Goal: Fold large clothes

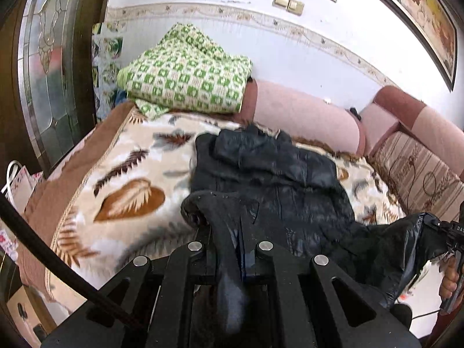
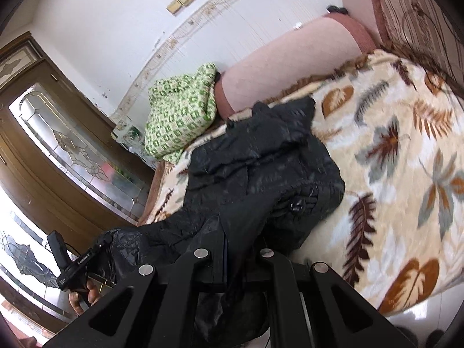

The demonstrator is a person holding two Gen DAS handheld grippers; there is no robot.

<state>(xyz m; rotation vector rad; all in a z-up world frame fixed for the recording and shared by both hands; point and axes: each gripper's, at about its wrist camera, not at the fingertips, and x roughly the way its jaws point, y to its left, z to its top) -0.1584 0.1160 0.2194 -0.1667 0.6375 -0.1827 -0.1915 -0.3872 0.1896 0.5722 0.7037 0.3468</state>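
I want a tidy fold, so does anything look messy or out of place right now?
The black jacket lies bunched and creased on the leaf-print blanket, its near edge pinched by the left gripper and the right gripper. Nothing looks torn or spilled.

black jacket [image 1: 275,179]: near hem buried between left gripper [image 1: 232,232] fingers, fingertips hidden under cloth. same at right gripper [image 2: 235,240]. leaf-print blanket [image 2: 406,159]: motion-blurred, cut by frame edge. framed picture [image 1: 420,14]: cropped at rim. lettering on gripper body: too small to read.
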